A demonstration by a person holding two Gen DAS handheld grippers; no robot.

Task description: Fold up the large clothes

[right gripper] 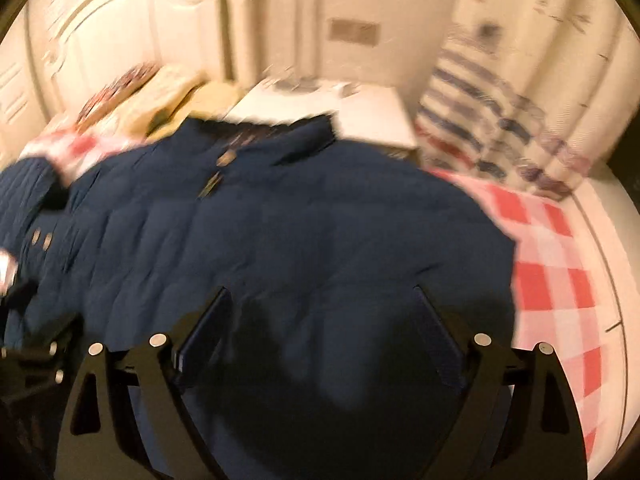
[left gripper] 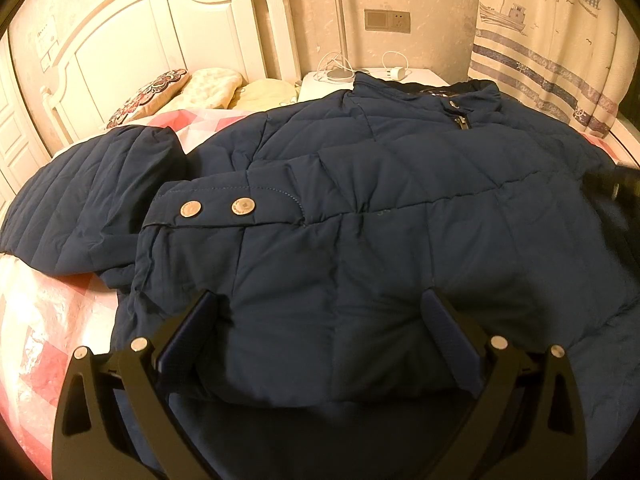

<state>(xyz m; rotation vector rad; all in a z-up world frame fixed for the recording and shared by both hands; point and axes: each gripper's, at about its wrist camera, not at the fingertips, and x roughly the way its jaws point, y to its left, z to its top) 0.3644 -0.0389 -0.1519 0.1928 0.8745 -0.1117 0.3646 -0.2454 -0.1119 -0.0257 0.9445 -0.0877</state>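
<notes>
jaws apart on both the left gripper (left gripper: 320, 304) and right gripper (right gripper: 320, 300) (right view blurred), each over the jacket (left gripper: 360, 200) on the bed (left gripper: 48, 320).

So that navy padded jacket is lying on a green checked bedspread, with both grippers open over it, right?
Not green: the right wrist view shows the bedspread is red and white checked. The rest holds: the navy jacket lies on it, with the left gripper and right gripper open over it.

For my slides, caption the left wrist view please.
Open left gripper over a navy quilted jacket spread on a checked bed.
</notes>
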